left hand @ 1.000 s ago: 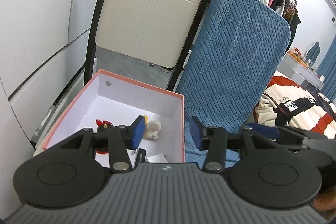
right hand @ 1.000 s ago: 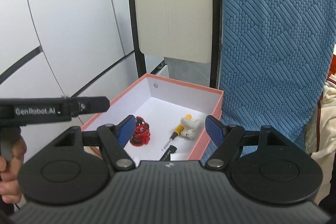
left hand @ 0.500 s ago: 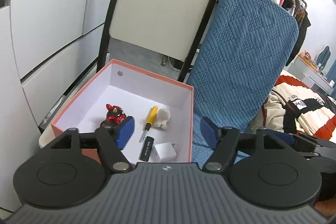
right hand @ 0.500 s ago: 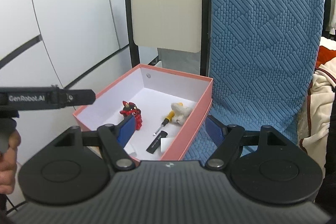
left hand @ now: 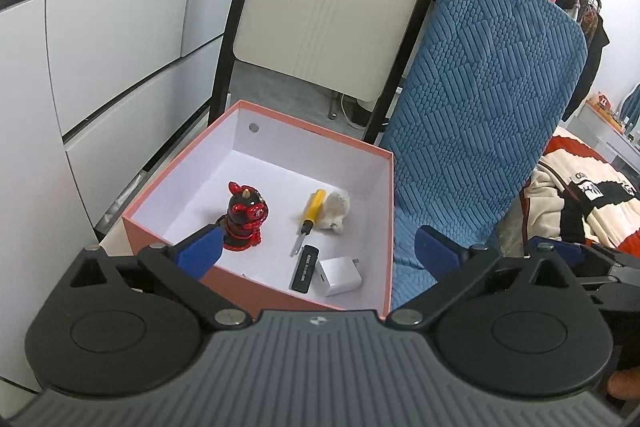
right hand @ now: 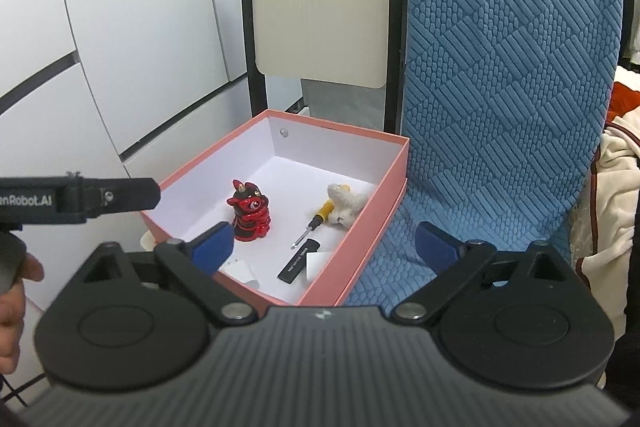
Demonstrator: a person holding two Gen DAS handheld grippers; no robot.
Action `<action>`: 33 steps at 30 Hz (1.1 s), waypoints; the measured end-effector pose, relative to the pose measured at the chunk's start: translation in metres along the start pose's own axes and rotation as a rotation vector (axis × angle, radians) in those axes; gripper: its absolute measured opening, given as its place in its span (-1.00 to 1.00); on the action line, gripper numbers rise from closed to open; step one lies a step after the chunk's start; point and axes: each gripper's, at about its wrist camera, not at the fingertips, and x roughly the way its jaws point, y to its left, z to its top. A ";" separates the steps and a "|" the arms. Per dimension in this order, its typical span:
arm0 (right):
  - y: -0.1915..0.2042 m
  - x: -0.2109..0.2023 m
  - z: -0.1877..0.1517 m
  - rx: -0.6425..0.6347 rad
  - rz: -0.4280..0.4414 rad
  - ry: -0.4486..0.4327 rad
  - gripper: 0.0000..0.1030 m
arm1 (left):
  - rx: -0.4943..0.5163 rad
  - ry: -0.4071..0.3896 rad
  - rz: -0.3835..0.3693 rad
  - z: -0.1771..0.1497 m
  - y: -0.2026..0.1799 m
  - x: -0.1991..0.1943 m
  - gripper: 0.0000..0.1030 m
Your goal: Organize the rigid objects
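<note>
While both jaws have just spread wide and empty, the left gripper [left hand: 318, 249] should descend squarely over the red figurine [left hand: 243, 217] inside the pink box [left hand: 384, 211]; the right gripper [right hand: 324, 245] waits beside that box.

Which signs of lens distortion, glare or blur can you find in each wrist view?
Left wrist view: fisheye bends the white cabinet panels; the glossy red and black figurine in the pink cardboard box shows small highlights. Right wrist view: the same bending on the panels; the hand at the edge looks soft.
</note>
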 end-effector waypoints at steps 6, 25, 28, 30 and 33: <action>-0.001 -0.003 -0.001 -0.007 0.002 0.000 0.92 | 0.003 0.019 0.003 -0.004 -0.001 0.001 1.00; -0.005 -0.006 -0.003 -0.001 -0.010 -0.005 0.92 | 0.005 0.027 0.010 -0.002 -0.004 0.003 1.00; -0.005 -0.006 -0.003 0.007 -0.006 -0.001 0.92 | 0.004 0.029 0.017 -0.003 -0.004 0.004 1.00; -0.004 -0.006 -0.004 0.006 -0.004 -0.001 0.92 | 0.002 0.031 0.019 -0.002 -0.004 0.004 1.00; -0.004 -0.006 -0.003 0.008 -0.007 -0.001 0.92 | 0.004 0.026 0.016 -0.003 -0.004 0.003 1.00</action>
